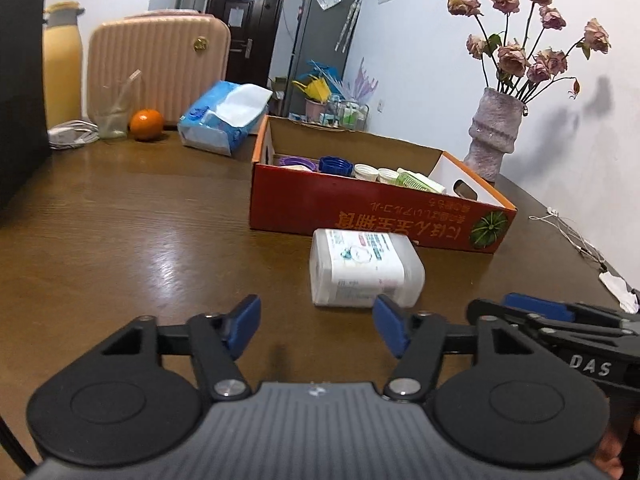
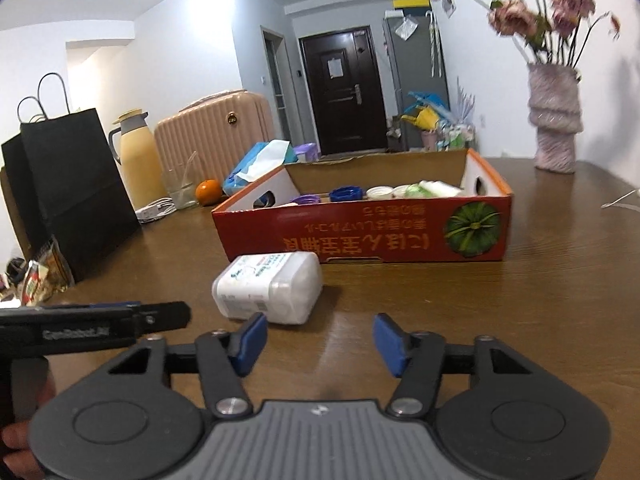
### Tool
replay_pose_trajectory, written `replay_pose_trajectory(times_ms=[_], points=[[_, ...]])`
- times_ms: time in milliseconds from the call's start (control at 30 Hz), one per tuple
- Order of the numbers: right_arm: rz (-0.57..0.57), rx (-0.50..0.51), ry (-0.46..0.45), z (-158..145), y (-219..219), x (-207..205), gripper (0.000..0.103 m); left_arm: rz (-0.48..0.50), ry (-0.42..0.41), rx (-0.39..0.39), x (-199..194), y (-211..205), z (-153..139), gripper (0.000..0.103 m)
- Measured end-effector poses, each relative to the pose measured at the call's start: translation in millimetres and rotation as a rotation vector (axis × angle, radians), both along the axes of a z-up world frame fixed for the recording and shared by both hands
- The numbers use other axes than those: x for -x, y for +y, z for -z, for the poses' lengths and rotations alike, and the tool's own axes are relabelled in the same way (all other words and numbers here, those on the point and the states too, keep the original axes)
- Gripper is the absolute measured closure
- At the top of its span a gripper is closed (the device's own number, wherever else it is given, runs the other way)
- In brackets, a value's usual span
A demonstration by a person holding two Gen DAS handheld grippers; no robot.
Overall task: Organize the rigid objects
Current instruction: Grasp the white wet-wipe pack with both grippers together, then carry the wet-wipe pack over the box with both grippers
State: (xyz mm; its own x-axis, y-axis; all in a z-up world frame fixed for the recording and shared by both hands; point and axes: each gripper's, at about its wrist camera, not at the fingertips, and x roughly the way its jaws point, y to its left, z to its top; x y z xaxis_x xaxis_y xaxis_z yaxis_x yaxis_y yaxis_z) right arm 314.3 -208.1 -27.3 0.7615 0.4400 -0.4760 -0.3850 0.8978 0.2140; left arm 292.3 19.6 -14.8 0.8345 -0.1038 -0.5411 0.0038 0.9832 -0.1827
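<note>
A white plastic container [image 1: 366, 268] lies on its side on the brown wooden table, just in front of a red cardboard box [image 1: 360, 212]. The box holds a blue cap [image 1: 335, 165], a purple cap, white caps and a green-white item. My left gripper [image 1: 316, 322] is open and empty, with the container just beyond its right fingertip. The right wrist view shows the same container [image 2: 272, 288] ahead of the left fingertip of my right gripper [image 2: 320, 338], which is also open and empty. Both grippers sit side by side, short of the box [image 2: 360, 236].
A vase of dried roses [image 1: 496, 132] stands right of the box. Behind it are a tissue pack [image 1: 224, 120], an orange [image 1: 147, 124], a glass and a pink suitcase. A black paper bag [image 2: 76, 192] stands at the left; thin cables [image 1: 568, 232] lie at the right.
</note>
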Motion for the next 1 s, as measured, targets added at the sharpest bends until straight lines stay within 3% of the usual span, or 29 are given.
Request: replay_pose_trajectory(times_ms=[100,233,367,433,700,1000], points=[[-0.013,-0.026,0.024,4.1,7.0,-20.6,0.057,0.014,0.023,0.038,-20.3,2.1,3.1,0.05],[-0.036,-0.066,0.047,5.8,15.5,-44.8,0.065,0.05,0.04,0.145,-46.6,11.2,7.9,0.051],[-0.065,-0.086,0.055,6.2,26.3,-62.2,0.073,0.094,0.068,0.251,-65.6,19.8,14.6,0.065],[-0.086,-0.1,0.073,8.7,31.0,-69.4,0.078,0.102,0.062,0.241,-68.8,18.5,14.0,0.068],[-0.084,-0.099,0.073,11.3,34.2,-75.5,0.079,0.099,0.054,0.208,-65.5,12.9,11.9,0.071],[-0.072,-0.064,0.033,-6.3,28.3,-45.4,0.081,0.091,0.017,0.186,-29.6,-0.1,-4.0,0.073]])
